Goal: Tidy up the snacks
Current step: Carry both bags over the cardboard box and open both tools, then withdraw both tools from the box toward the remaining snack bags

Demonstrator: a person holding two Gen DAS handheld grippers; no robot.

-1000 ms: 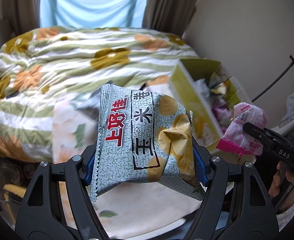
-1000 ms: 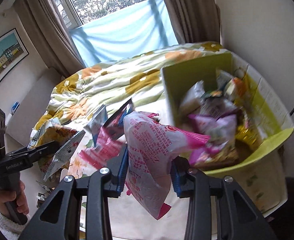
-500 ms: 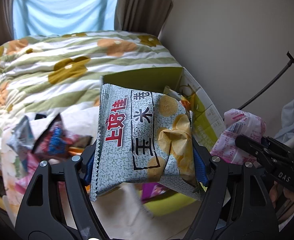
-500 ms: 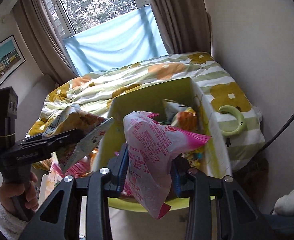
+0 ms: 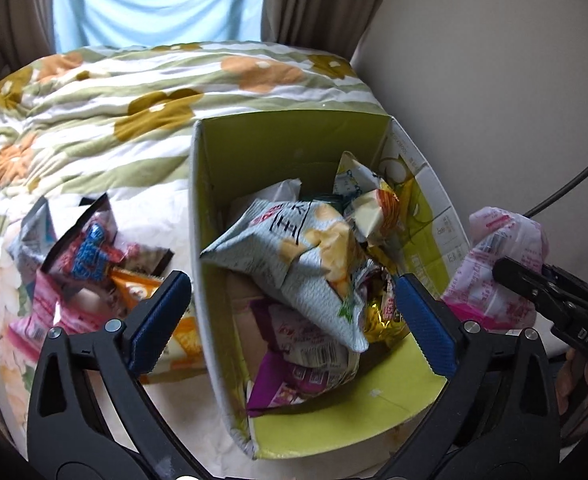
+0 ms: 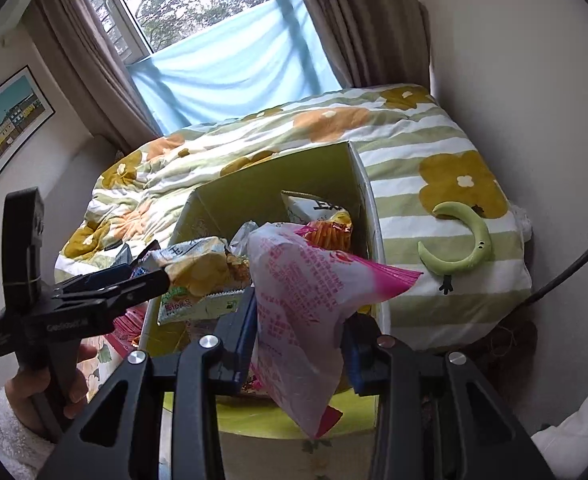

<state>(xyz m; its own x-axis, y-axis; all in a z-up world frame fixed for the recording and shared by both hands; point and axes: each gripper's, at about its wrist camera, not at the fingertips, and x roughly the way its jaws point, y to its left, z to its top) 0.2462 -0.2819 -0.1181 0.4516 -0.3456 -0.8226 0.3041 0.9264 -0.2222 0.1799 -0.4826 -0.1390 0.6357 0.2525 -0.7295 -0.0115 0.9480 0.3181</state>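
A yellow-green cardboard box [image 5: 278, 148] stands on the bed and holds several snack packets. The pale blue-grey corn snack packet [image 5: 298, 256] lies loose on top of the pile in the box; it also shows in the right wrist view [image 6: 198, 264]. My left gripper [image 5: 294, 312] is open and empty just above the box's near side. My right gripper [image 6: 298, 344] is shut on a pink and white snack bag [image 6: 306, 304], held over the box's near right corner; the bag also shows at the right of the left wrist view [image 5: 498, 268].
Several loose packets [image 5: 90, 256] lie on the bed left of the box. A flowered quilt [image 5: 134, 92] covers the bed. A green crescent toy [image 6: 462, 244] lies on the quilt right of the box. A wall and a black cable [image 5: 566, 184] stand close on the right.
My left gripper opened and the corn snack packet dropped into the box. Both grippers moved closer over the box. The right gripper still holds the pink bag.
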